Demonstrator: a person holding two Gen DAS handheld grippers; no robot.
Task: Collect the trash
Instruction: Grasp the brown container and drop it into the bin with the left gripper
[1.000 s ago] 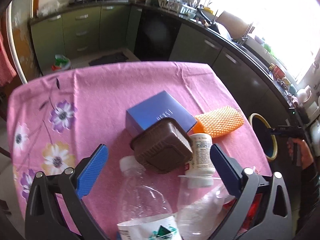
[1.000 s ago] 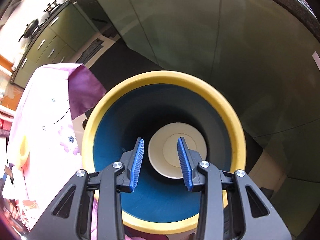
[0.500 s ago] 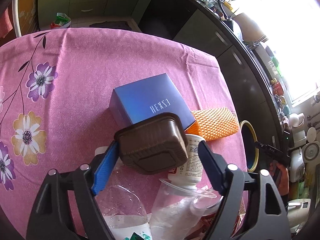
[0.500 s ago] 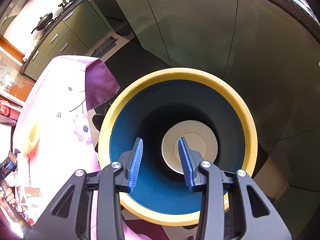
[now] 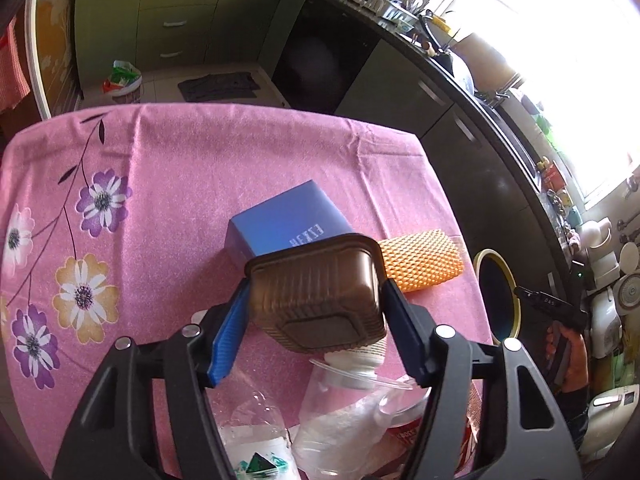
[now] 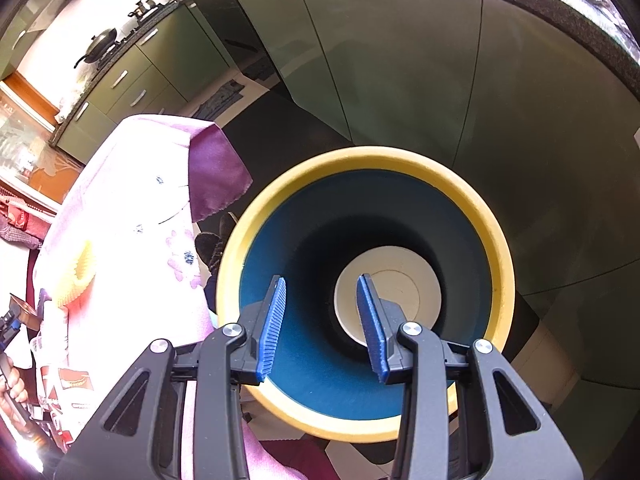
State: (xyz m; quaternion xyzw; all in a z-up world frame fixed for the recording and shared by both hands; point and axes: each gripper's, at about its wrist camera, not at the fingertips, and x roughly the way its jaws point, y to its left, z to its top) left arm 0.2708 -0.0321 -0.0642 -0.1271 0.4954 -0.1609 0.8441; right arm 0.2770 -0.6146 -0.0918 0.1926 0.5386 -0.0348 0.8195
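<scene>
Left tool [image 5: 316, 316] is clenched on a brown plastic tray [image 5: 320, 296], pads pressed to both its ribbed sides, tray tipped w/ its base facing the camera, lifted off the bench [image 5: 180, 184]. Right tool [image 6: 322, 316] is released, nothing btwn its blue pads, hanging over the mouth of the bin [image 6: 496, 248], yellow rim, blue inside, w/ a pale disc [image 6: 412, 292] at the bottom straight ahead of the pads. From the left tool: bench w/ pink floral cloth spreads ahead & to the left; blue box [image 5: 280, 224] lies just beyond the tray, partly hidden by it; orange mesh pad [image 5: 420, 260] ahead-right, beside the box. Below the tray, a white bottle [image 5: 356, 356] pokes out under its right corner, a clear plastic cup [image 5: 340, 412] just nearer, a crushed clear bottle [image 5: 248, 432] nearer-left. In that view the bin sits far right past the bench edge, w/ the right tool above it. A red-and-white wrapper shows under the left tool's right finger; can't tell what it is.
</scene>
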